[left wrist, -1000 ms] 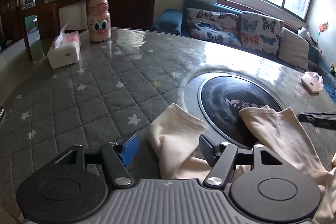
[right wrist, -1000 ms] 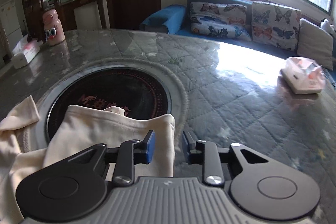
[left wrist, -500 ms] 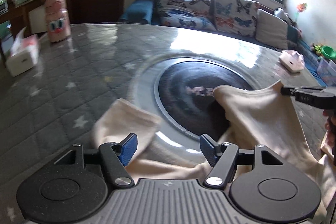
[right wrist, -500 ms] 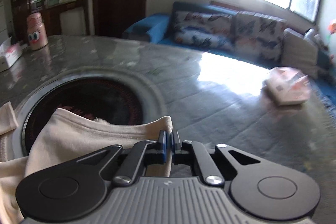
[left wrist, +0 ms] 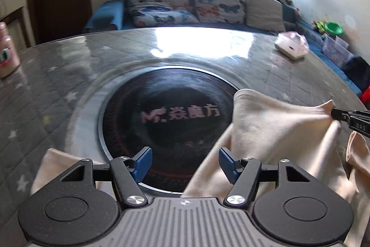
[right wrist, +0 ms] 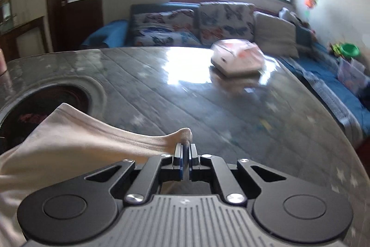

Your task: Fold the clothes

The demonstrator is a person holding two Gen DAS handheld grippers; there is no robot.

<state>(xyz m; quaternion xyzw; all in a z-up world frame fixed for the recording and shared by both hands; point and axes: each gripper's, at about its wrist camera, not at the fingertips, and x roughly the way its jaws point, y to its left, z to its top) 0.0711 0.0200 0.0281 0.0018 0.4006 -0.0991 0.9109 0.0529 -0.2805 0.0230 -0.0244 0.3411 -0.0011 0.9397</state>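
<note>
The folding has only just begun. On the left, the left hand-held gripper [left wrist: 185, 164] hangs over the dark round plate [left wrist: 166, 124] set in the desk [left wrist: 69, 75]. Its blue pads stand wide apart and its jaws have just closed a little, but nothing is between them. One end of the cream cloth [left wrist: 272, 129] lies low and flat beside this gripper, at the lower left of its view. It is most likely a sleeve or a leg.

Moving right, the rest of the cloth rises in a loose slope, partly over the plate. It is not flat and no neat fold shows yet.

On the right, the right hand-held gripper [right wrist: 185, 154] is clenched tight on a corner of the cloth and pulls it up into a point.

Still to do: spread the cloth out, then fold it over.

Much is hidden. The near part of the cloth sits under both grippers. What kind of garment it is cannot be told. The right wrist view is blurry, so the white box [right wrist: 238, 57] far off on the desk is unclear.
</note>
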